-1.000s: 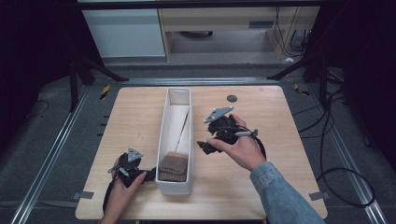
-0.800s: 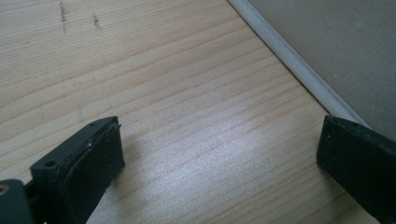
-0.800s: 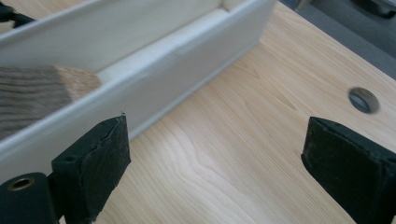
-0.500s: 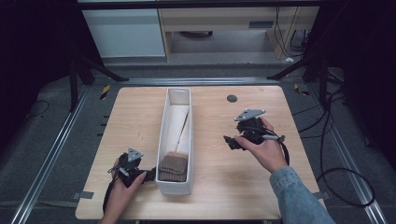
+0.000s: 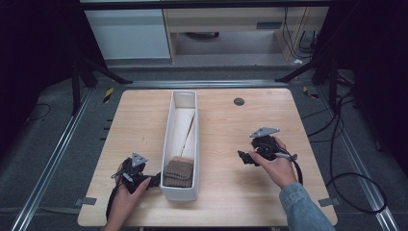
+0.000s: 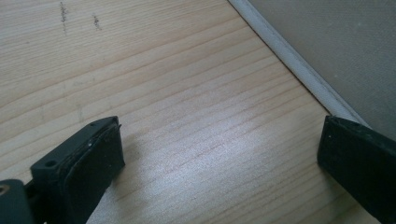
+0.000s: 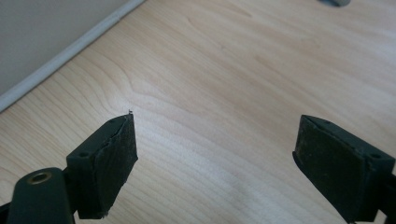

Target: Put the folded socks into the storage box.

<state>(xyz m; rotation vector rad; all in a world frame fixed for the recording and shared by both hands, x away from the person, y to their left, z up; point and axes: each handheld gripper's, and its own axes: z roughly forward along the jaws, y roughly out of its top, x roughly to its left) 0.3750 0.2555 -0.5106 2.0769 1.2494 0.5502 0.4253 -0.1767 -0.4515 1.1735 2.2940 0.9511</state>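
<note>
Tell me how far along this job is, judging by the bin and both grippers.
Looks done: the brown brush lies inside the long white bin, bristle end toward the person, thin handle pointing away. In hand: nothing. The left gripper rests open on the wooden table beside the bin, and the right gripper sits open over bare wood to the bin's right. Left: apparently nothing, since no other loose item lies on the table.

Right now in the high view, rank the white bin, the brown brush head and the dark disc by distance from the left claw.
1. Brown brush head, in the bin's near end.
2. White bin, table centre; close call with the brush.
3. Dark disc, far right.
</note>
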